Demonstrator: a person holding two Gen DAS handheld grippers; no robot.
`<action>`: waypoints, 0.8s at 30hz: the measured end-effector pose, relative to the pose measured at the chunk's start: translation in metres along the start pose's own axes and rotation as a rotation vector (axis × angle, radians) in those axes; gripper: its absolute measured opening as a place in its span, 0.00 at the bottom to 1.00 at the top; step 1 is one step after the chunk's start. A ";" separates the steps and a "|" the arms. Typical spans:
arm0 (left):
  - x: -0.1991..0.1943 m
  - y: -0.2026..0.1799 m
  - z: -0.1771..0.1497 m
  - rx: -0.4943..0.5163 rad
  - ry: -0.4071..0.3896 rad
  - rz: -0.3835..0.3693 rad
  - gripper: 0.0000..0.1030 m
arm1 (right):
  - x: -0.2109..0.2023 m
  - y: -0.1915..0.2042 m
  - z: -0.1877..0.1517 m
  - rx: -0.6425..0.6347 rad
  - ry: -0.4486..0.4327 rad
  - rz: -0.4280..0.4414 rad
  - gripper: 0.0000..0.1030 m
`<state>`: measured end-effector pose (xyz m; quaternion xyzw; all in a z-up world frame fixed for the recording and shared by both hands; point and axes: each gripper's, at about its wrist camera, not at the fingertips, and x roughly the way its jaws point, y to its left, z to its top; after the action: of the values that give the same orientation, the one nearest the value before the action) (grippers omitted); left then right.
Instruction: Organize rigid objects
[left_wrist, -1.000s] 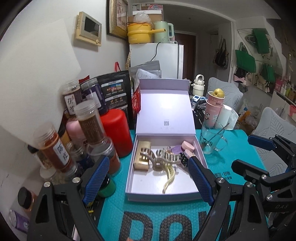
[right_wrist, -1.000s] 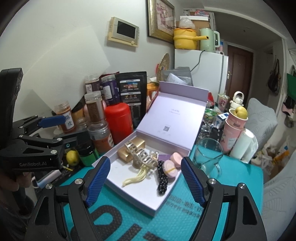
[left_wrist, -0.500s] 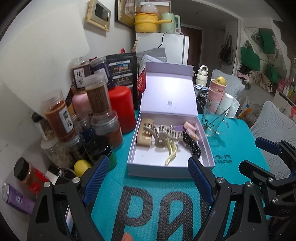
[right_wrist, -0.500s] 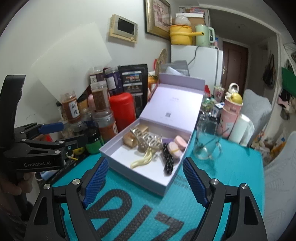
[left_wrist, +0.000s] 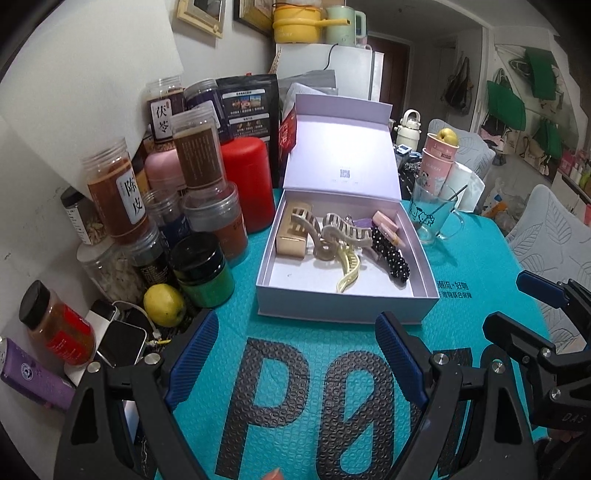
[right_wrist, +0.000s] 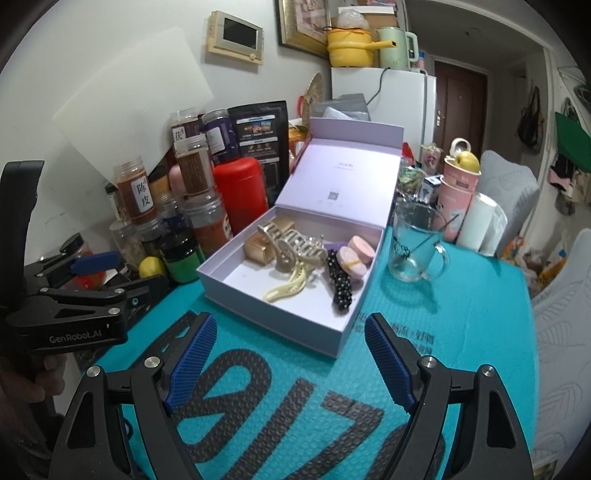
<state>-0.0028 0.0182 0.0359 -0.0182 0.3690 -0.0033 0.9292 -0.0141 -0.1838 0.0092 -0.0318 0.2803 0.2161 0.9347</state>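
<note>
An open lilac box (left_wrist: 347, 306) (right_wrist: 273, 325) sits on the teal mat with its lid upright. Inside lie a gold block (left_wrist: 291, 240), beige claw clips (left_wrist: 332, 236) (right_wrist: 295, 251), a pale yellow clip (left_wrist: 349, 273) (right_wrist: 286, 286), a black beaded clip (left_wrist: 393, 258) (right_wrist: 340, 284) and pink clips (left_wrist: 386, 225) (right_wrist: 354, 254). My left gripper (left_wrist: 295, 350) is open and empty, in front of the box. My right gripper (right_wrist: 288, 354) is open and empty, in front of the box; it also shows at the right of the left wrist view (left_wrist: 535, 306).
Jars and bottles (left_wrist: 199, 162) crowd the left with a red canister (left_wrist: 243, 184), a green jar (left_wrist: 203, 273) and a lemon (left_wrist: 164, 304). A glass mug (right_wrist: 415, 247) and pink cups (right_wrist: 460, 195) stand right of the box. Phones (left_wrist: 118, 343) lie at left.
Both grippers have drawn back and up from the box, which now sits farther away in both views. Both stay open and empty. The box contents have not moved.
</note>
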 end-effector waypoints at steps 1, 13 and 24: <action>0.000 0.000 0.000 0.000 0.001 -0.003 0.85 | 0.001 0.000 -0.001 0.000 0.003 -0.002 0.81; 0.006 -0.007 -0.001 0.025 0.020 0.000 0.85 | 0.003 -0.002 -0.002 -0.009 0.018 -0.036 0.81; 0.001 -0.015 0.001 0.053 0.020 -0.010 0.85 | 0.003 -0.007 -0.002 -0.002 0.029 -0.035 0.81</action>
<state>-0.0016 0.0029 0.0362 0.0045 0.3778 -0.0181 0.9257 -0.0098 -0.1888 0.0052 -0.0408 0.2931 0.1996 0.9341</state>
